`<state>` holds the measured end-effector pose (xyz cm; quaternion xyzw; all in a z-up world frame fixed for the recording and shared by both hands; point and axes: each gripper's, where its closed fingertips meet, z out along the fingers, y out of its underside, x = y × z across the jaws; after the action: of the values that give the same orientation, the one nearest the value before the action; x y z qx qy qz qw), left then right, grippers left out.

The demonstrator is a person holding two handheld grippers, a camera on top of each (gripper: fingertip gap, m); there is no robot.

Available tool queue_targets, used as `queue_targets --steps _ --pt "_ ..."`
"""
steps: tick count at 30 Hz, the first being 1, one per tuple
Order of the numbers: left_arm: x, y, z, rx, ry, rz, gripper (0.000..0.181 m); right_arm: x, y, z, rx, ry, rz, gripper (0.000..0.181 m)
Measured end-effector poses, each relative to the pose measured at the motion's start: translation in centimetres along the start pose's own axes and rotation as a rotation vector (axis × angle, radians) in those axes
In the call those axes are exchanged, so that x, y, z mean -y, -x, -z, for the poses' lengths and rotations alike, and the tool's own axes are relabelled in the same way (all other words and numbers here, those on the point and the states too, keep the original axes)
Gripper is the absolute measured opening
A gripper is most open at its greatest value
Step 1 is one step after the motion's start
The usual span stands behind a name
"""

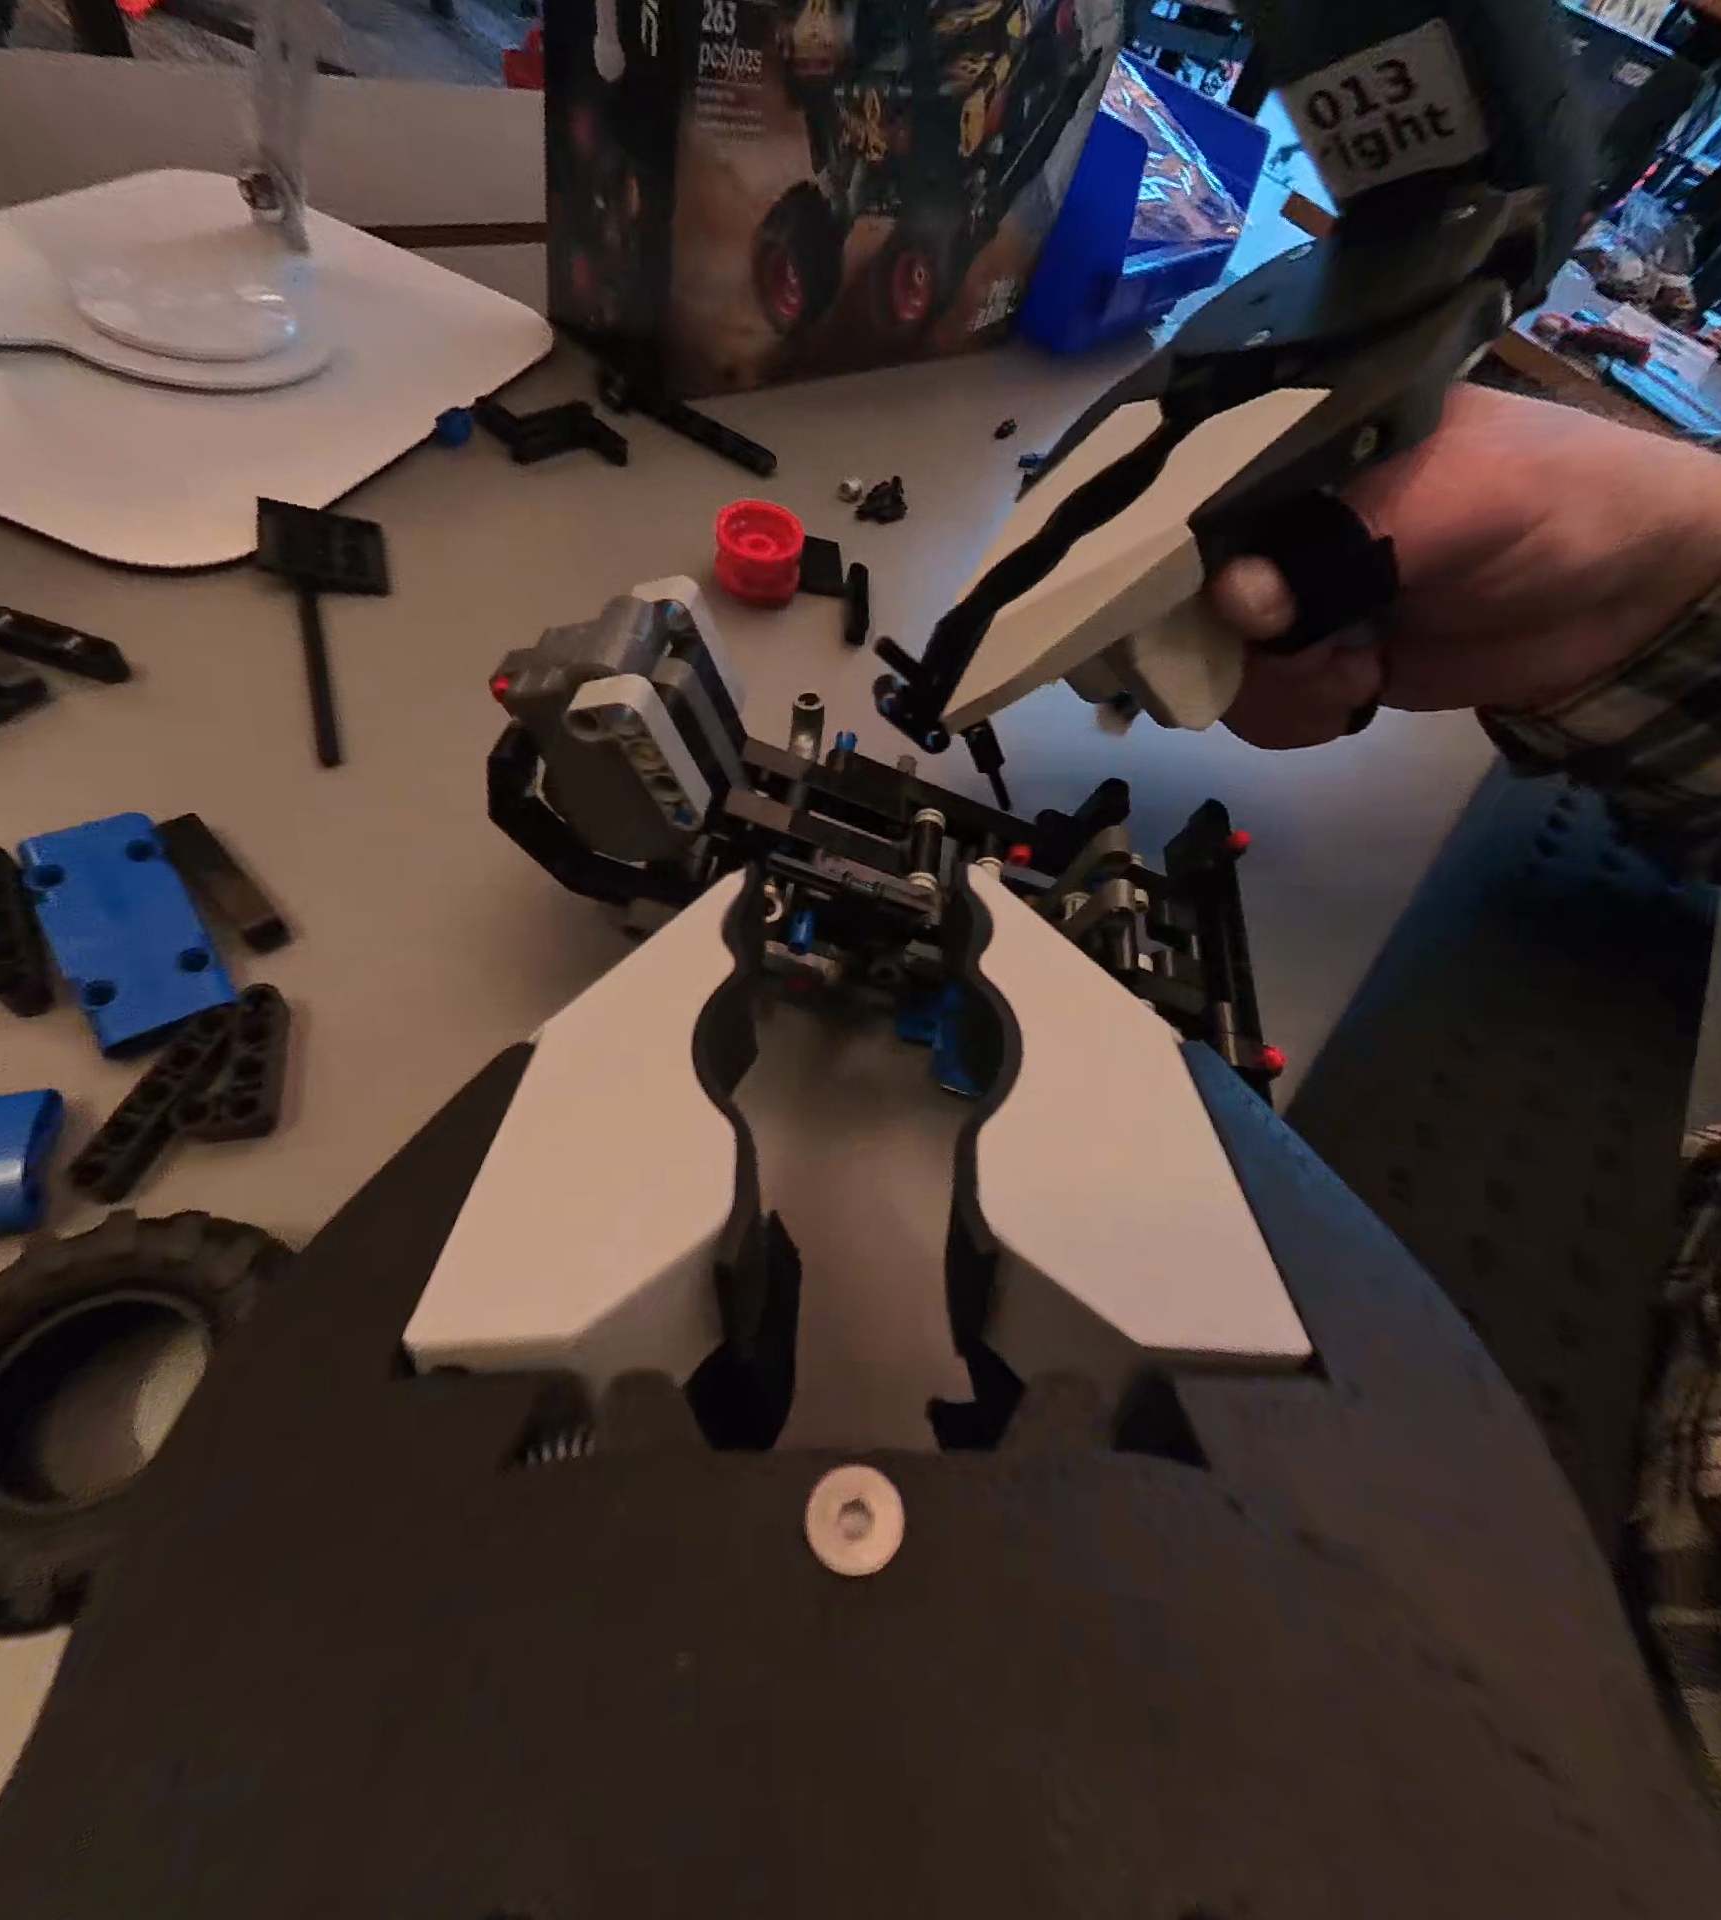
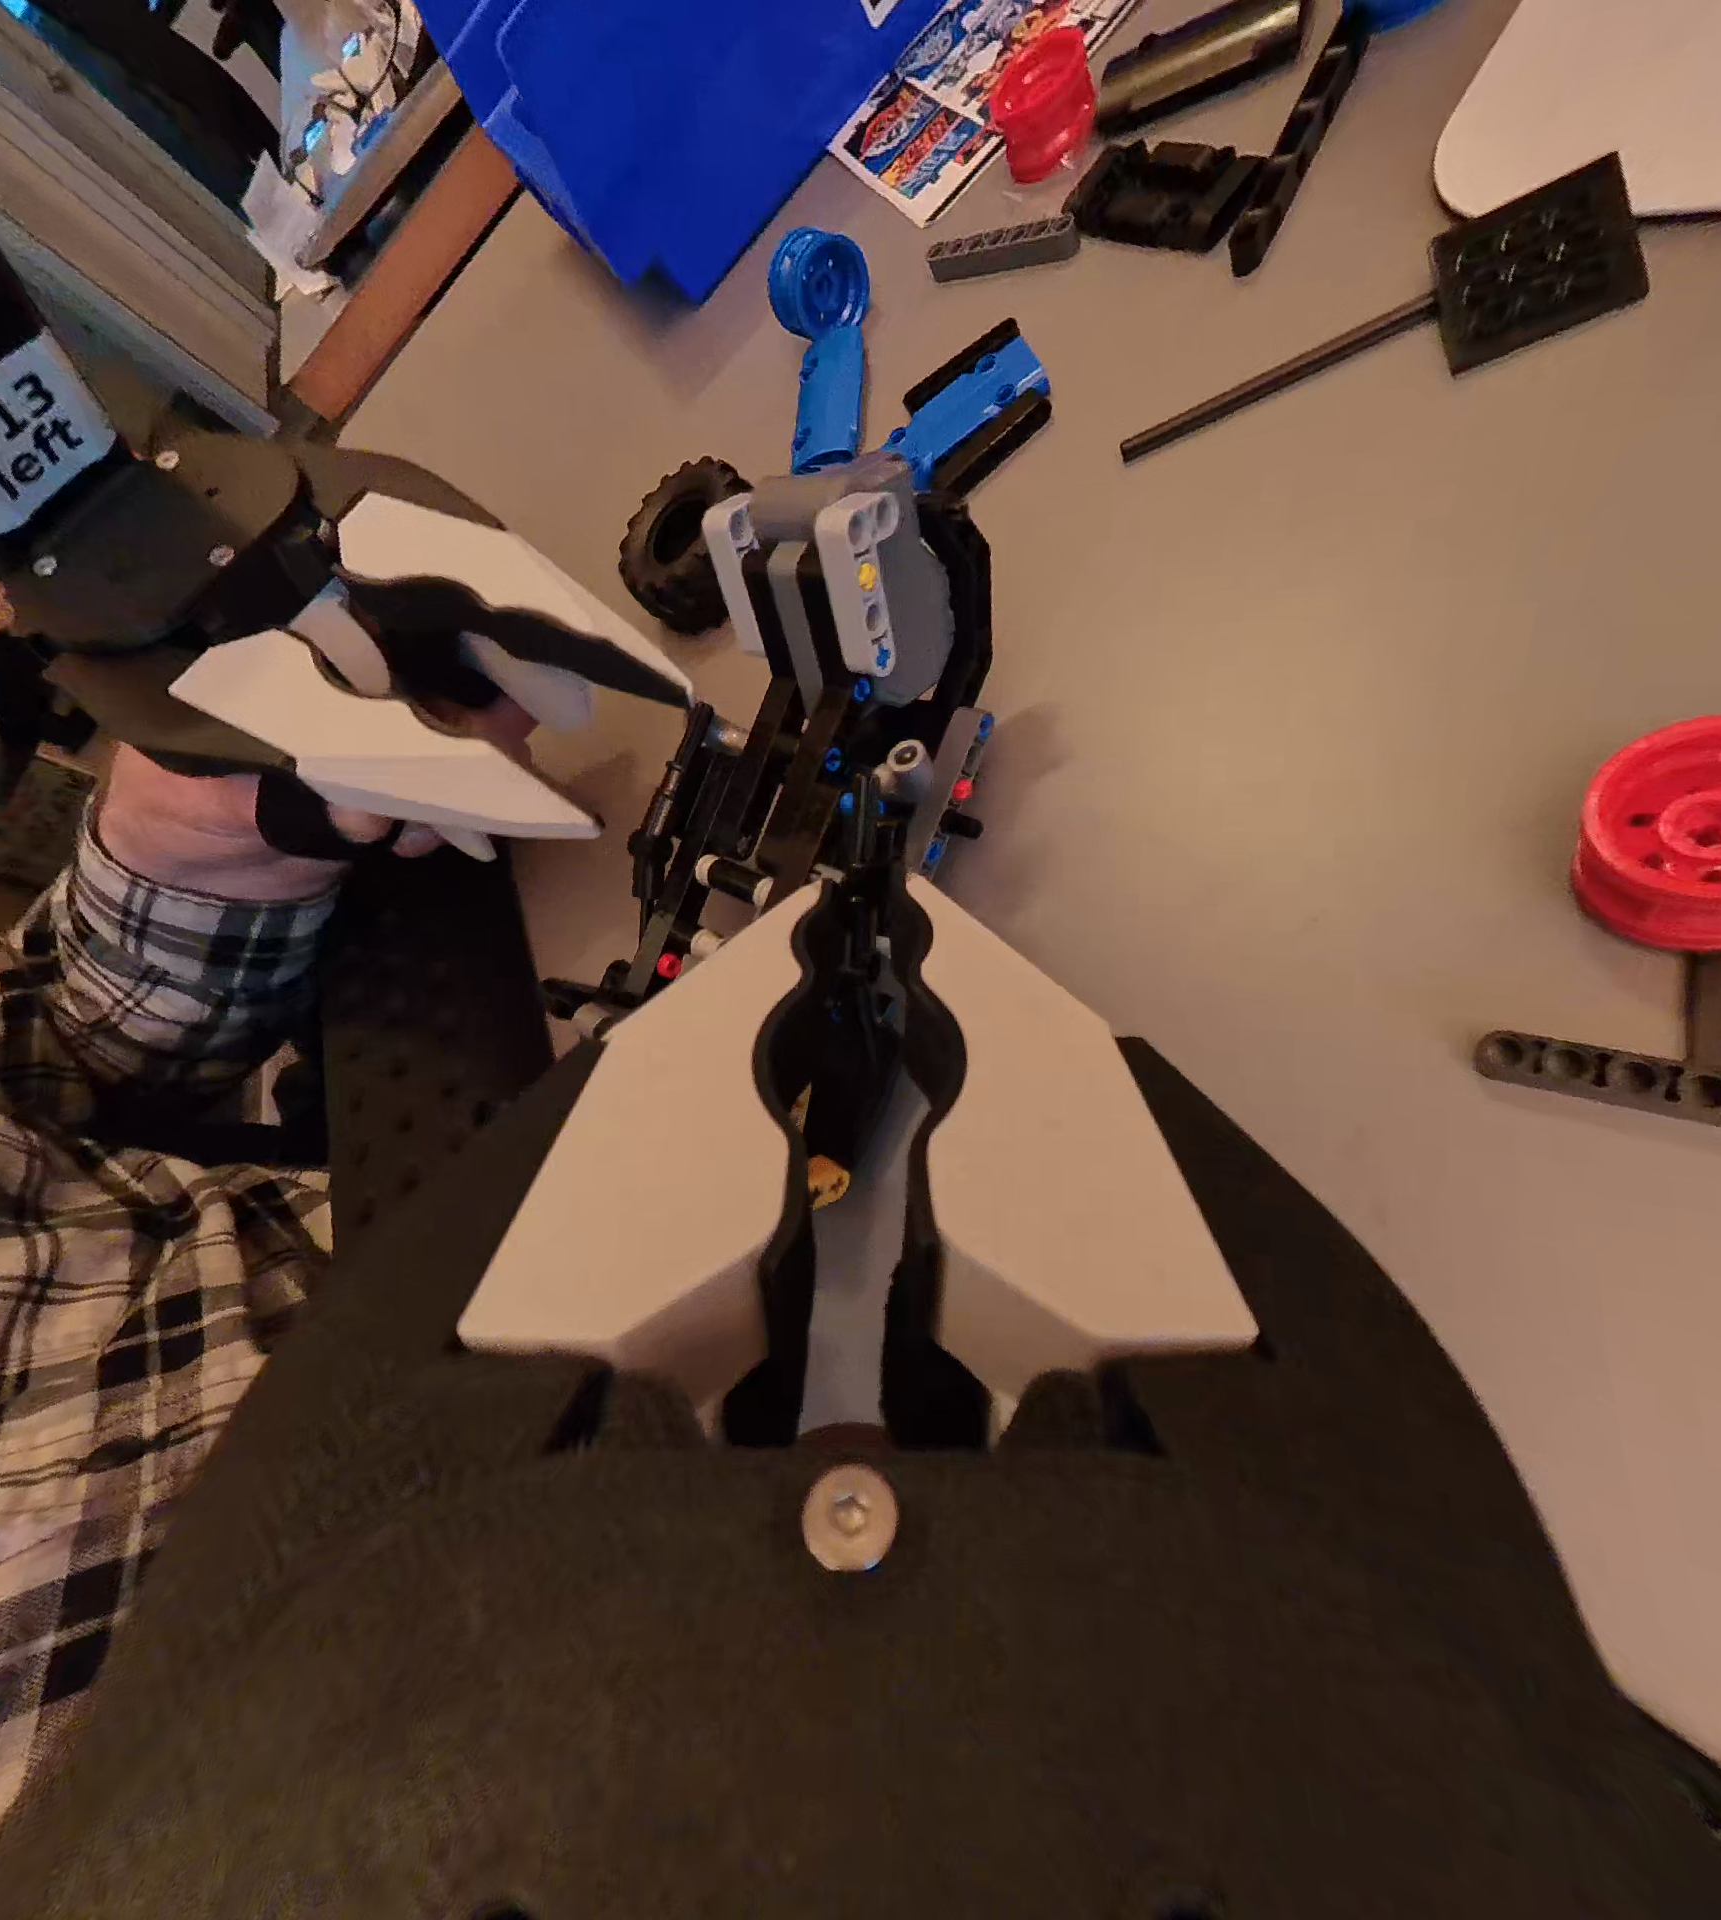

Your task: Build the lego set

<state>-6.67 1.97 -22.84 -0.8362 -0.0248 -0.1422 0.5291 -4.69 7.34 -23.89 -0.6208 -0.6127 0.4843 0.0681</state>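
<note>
Red wheel hub (image 1: pixel 754 551), black beams (image 1: pixel 549 428) lie behind chassis (image 1: pixel 856 862)

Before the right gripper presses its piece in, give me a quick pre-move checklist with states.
1. Left gripper steadies the chassis: ok, its jaws close on the black frame.
2. Right gripper holds a part: ok, jaws shut on a small black connector piece.
3. Piece lined up with its hole: cannot tell, the tips and the piece hide the spot in both views.
4. Piece already seated: cannot tell, though in the left wrist view it seems to sit just above the frame.
5. Loose parts clear of the chassis: ok, the red wheel hub and black tire lie apart from it.
</note>
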Motion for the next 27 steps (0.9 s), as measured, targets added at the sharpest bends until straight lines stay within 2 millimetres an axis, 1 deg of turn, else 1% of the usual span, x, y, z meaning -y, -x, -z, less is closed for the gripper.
queue_targets --steps 4,8,13,17,20,23,27 --pt "-0.1 -0.2 -0.6 -0.005 0.005 -0.015 0.034 -0.2 -0.2 -0.7 0.025 0.030 -0.057 0.007" --pt "-0.1 -0.1 -0.7 0.002 -0.002 -0.015 0.029 -0.1 -0.3 -0.7 0.031 0.054 -0.083 0.007" --pt "-0.3 -0.1 -0.8 0.038 0.010 -0.070 0.028 -0.1 -0.4 -0.8 -0.012 0.114 -0.052 0.007" --pt "-0.4 -0.3 -0.8 0.036 0.019 -0.107 0.033 -0.2 -0.4 -0.8 -0.044 0.165 -0.019 0.007" --pt "-0.7 0.1 -0.5 0.042 0.045 -0.114 0.043 -0.3 -0.2 -0.9 -0.056 0.179 -0.013 0.007" --pt "-1.3 -0.2 -0.9 -0.003 0.079 -0.103 0.048 -0.4 0.0 -0.9 -0.047 0.183 -0.027 0.007" --pt "-1.5 -0.5 -1.3 -0.036 0.096 -0.101 0.046 -0.6 0.2 -0.8 -0.054 0.202 -0.018 0.007"
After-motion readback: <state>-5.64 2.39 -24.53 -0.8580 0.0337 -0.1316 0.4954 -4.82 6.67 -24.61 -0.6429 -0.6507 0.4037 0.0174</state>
